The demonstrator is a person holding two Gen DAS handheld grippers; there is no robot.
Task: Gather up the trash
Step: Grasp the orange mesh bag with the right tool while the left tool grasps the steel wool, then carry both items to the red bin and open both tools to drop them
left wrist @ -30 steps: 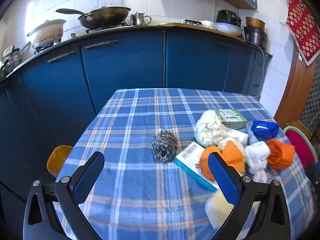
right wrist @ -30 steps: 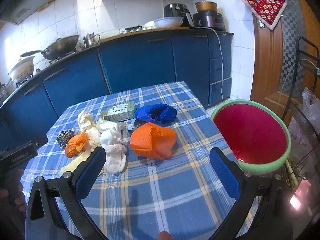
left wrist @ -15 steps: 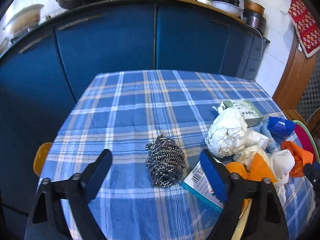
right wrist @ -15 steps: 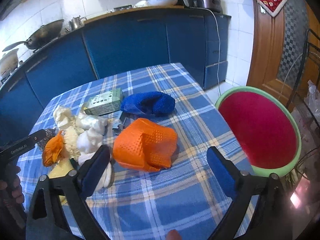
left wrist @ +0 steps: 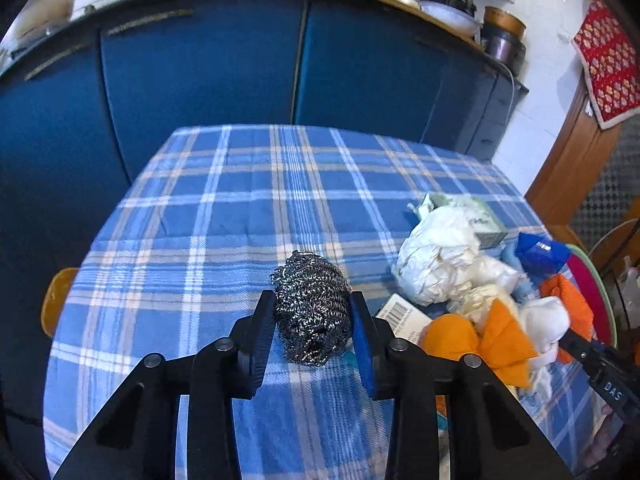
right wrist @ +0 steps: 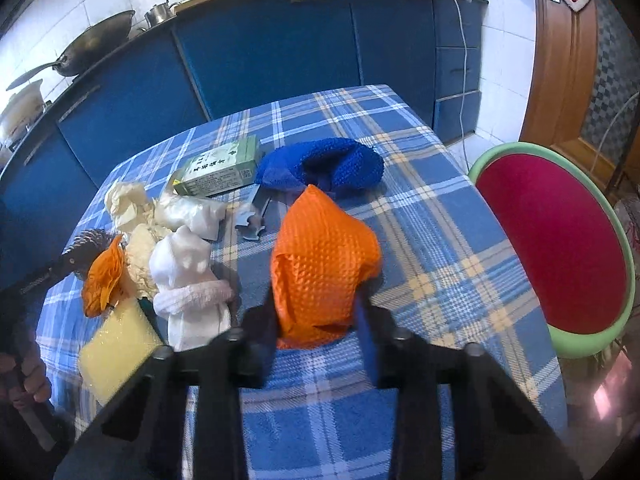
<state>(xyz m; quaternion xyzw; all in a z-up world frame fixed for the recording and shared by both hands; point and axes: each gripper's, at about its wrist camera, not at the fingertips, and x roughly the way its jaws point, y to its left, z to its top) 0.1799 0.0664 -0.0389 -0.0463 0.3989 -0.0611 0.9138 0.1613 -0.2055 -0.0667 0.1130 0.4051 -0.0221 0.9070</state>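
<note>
1. The left gripper (left wrist: pixel 312 320) has its two pads pressed against the flanks of the steel wool scourer (left wrist: pixel 311 307), which sits on the blue checked tablecloth (left wrist: pixel 224 216) at the near middle of the table. The grip looks closed on it, one pad on each side.
2. The scourer's long axis runs near to far, along the fingers, so the pads squeeze its short width. It lies well left of the main litter heap.
3. The right gripper (right wrist: pixel 316 320) has closed around the near end of the crumpled orange mesh (right wrist: pixel 324 264). The jaws are blurred, yet the mesh fills the gap between them, so I judge it gripped. Its long axis also points away, toward the far edge.
4. The one container in view is the red basin with a green rim (right wrist: pixel 624 248), standing off the right edge of the table. Nothing shows inside it.
5. The relation that matters: the basin lies to the right of both grippers, just beside the right one and well apart from the left. The orange mesh probably has the shorter trip; the scourer must cross over the heap.
6. Still on the cloth: the blue mesh (right wrist: pixel 320 164), a green box (right wrist: pixel 218 168), white crumpled paper (left wrist: pixel 436 268), a white cloth (right wrist: pixel 188 276) and a yellow sponge (right wrist: pixel 116 356).
</note>
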